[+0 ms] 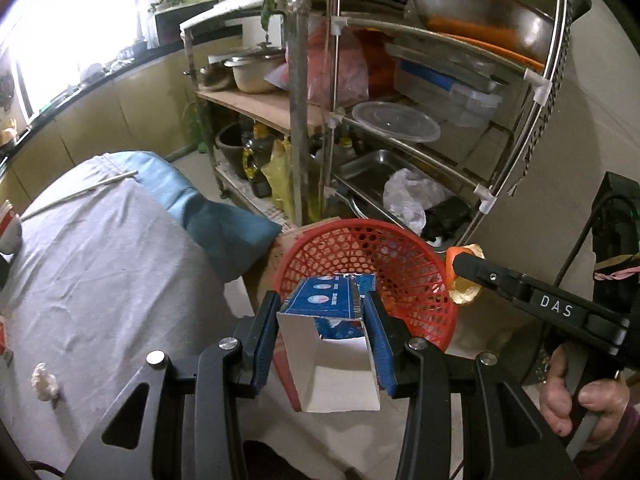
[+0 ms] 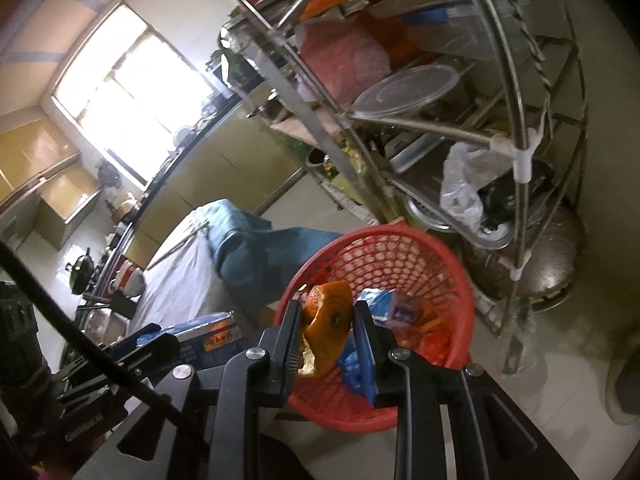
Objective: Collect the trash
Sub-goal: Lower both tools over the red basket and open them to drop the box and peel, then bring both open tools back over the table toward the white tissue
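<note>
Both tongs were loaded at the time of inspection. Your left tongs (image 1: pixel 324 344) were closed on a blue-and-white opened cardboard carton (image 1: pixel 328 344), the blue pads pressed against its two side walls with its open white end turned back toward the camera. The spread was roughly the carton's own width, so about half open. Your right tongs (image 2: pixel 327 340) were closed to a narrower gap on a curled piece of orange fruit peel (image 2: pixel 326 324), with pale pith showing at its lower edge.

You held both items at the red round perforated plastic basket (image 1: pixel 400 236), which stood on the floor beside the table draped in a pale grey cloth (image 1: pixel 100 272) and in front of the steel wire kitchen rack (image 1: pixel 440 120). The carton's far end reached over the near rim. In the right wrist view the peel sat directly over the basket's interior, where blue wrappers (image 2: pixel 400 312) and other scraps already lay. In my judgement this placement was a matter of clean release: each item was positioned so that it would fall inside the wall and not onto the floor.

The peel appeared ready to drop. The carton looked less well placed, since much of its length hung short of the rim.

A small crumpled white wad (image 1: pixel 44 380) lay uncollected on the cloth, and thin metal rods (image 1: pixel 80 192) lay farther along it.
</note>
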Demonstrator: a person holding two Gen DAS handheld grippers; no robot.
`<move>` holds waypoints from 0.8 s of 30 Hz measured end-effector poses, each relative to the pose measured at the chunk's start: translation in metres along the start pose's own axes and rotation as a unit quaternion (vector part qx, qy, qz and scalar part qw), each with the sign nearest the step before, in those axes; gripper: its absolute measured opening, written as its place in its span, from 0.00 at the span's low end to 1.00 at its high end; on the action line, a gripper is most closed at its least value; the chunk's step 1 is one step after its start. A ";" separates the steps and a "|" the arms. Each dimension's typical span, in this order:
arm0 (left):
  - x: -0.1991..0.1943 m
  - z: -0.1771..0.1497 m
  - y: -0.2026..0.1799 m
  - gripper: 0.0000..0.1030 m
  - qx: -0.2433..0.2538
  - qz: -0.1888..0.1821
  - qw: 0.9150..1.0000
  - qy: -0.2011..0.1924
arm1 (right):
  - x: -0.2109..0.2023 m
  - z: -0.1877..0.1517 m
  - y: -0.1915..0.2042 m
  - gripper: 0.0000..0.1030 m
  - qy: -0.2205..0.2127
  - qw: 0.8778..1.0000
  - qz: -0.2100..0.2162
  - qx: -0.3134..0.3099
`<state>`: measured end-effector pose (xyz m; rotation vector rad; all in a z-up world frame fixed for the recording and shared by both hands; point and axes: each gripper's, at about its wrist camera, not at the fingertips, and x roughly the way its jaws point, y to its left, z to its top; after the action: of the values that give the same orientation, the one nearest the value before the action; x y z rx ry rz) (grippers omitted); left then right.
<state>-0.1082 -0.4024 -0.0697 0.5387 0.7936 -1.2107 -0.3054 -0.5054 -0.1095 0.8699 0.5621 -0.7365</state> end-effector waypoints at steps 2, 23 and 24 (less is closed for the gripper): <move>0.007 0.003 -0.003 0.43 0.003 0.001 1.000 0.004 | 0.001 0.002 -0.004 0.28 -0.002 1.000 -0.002 0.006; -0.022 -0.005 0.027 0.59 -0.018 0.008 1.000 -0.022 | 0.003 0.006 0.002 0.68 -0.019 0.999 0.030 0.031; -0.026 -0.011 0.033 0.59 -0.021 0.019 0.999 -0.023 | 0.006 0.003 0.011 0.68 -0.013 0.999 0.035 0.023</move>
<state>-0.0832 -0.3692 -0.0571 0.4880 0.7663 -1.1655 -0.2932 -0.5055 -0.1066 0.9173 0.4905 -0.6985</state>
